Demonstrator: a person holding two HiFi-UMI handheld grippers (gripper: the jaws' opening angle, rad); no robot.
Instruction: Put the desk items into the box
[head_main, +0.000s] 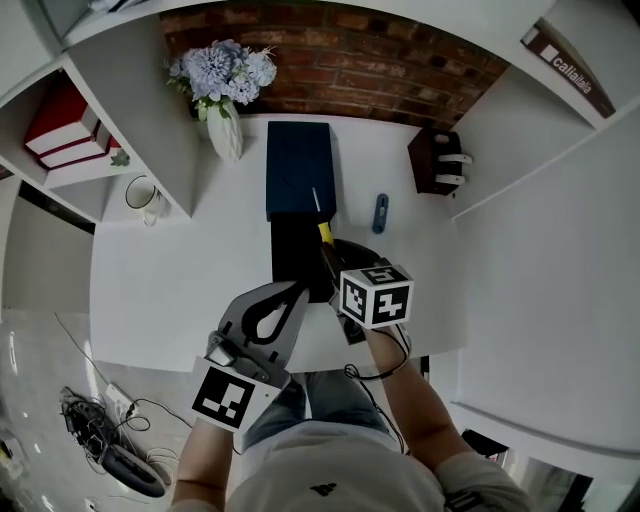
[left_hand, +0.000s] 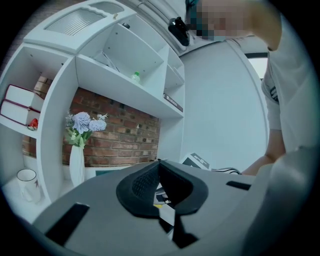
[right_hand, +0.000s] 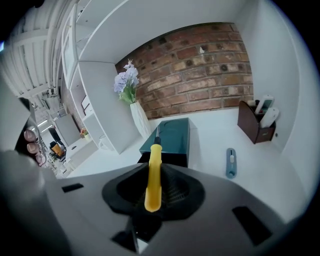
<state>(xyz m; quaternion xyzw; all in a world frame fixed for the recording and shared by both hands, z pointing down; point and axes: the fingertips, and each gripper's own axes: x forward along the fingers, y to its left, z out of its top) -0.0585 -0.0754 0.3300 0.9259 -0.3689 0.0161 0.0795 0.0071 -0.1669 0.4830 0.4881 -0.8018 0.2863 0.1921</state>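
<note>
Centre frame, the right hand-held gripper (right_hand: 153, 187) clamps a yellow-handled metal-tipped tool (right_hand: 155, 155) just short of the dark teal rectangular box (right_hand: 170, 137). The tool is best lowered flat into the box's black open end (head_main: 295, 255). The left hand-held gripper (left_hand: 159, 165) is closed and empty.

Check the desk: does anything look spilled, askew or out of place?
Nothing is spilled or damaged. Only the blue cutter lies loose on the desk, right of the dark box; the vase stands upright.
</note>
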